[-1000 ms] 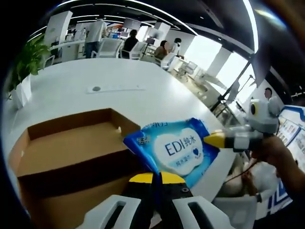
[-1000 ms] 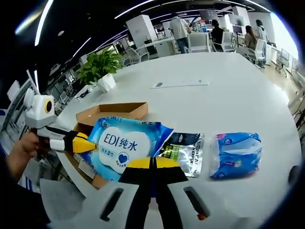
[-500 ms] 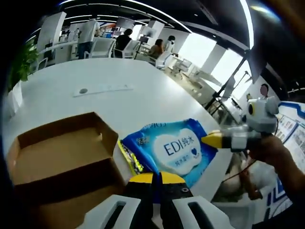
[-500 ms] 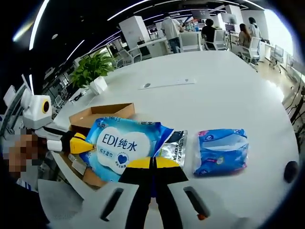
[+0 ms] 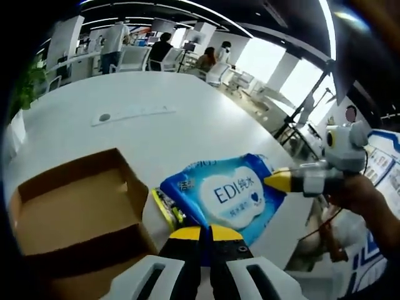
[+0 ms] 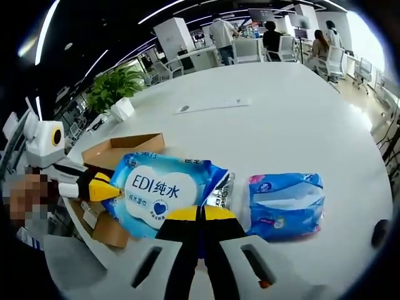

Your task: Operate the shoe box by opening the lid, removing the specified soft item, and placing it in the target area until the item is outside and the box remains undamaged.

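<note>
Wet-wipe pack (image 5: 228,197) is held off the tabletop (image 5: 187,128) between both claws: left claw (image 5: 201,234) clamped on its near edge, right claw (image 6: 199,215) pinched on the opposite edge. Pack is judged soft, light, film-slick and saggy; crimped end seams are the best hold. Open shoe box (image 5: 72,209) sits at the near tabletop edge, just beside. Below the pack, a silver pouch (image 6: 220,195) and a blue pack (image 6: 284,205) occupy the likely drop area.

Open-plan office: desks (image 6: 206,57), swivel chairs (image 6: 286,47), potted plant (image 6: 112,87), ceiling strip lights (image 6: 169,7).
</note>
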Available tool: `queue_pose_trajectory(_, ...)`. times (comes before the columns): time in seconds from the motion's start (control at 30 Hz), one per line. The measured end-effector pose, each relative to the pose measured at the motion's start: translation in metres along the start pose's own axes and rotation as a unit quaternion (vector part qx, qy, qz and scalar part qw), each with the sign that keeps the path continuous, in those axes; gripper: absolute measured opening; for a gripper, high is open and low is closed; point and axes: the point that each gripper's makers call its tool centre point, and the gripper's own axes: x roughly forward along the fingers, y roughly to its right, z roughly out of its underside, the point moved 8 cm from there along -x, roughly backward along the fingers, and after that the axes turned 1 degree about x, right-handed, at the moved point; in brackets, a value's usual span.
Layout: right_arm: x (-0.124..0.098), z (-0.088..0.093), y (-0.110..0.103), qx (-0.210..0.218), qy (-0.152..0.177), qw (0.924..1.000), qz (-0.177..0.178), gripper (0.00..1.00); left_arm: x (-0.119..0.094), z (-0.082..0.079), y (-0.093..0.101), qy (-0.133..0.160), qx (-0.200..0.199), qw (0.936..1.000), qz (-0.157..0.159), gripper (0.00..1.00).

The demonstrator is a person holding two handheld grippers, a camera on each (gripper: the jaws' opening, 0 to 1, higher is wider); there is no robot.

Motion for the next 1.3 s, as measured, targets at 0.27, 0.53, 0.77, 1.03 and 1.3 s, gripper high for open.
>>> queue_pose_trajectory(0.27,0.016,-0.001,0.015,-0.009,-0.017,0.9998,0.002,0.00,0.016,-0.006,-0.004,-0.022,0.010,0.9996,-0.014,0.01)
queue_pose_trajectory(0.53,0.036,0.006,0.028,0.006,-0.033,0.9994,0.004,0.00,0.038,-0.004,-0.008,-0.062,0.043,0.9965,-0.037,0.01)
queue_pose_trajectory(0.77,0.047,0.009,0.034,0.008,-0.043,0.9990,0.008,0.00,0.051,-0.003,-0.010,-0.091,0.087,0.9906,-0.051,0.01)
queue_pose_trajectory(1.03,0.055,0.013,0.038,-0.001,-0.050,0.9987,0.010,0.00,0.062,-0.001,-0.016,-0.117,0.118,0.9842,-0.060,0.01)
queue_pose_trajectory(1.3,0.060,0.013,0.040,-0.005,-0.051,0.9986,0.012,0.00,0.069,0.002,-0.017,-0.137,0.153,0.9764,-0.065,0.02)
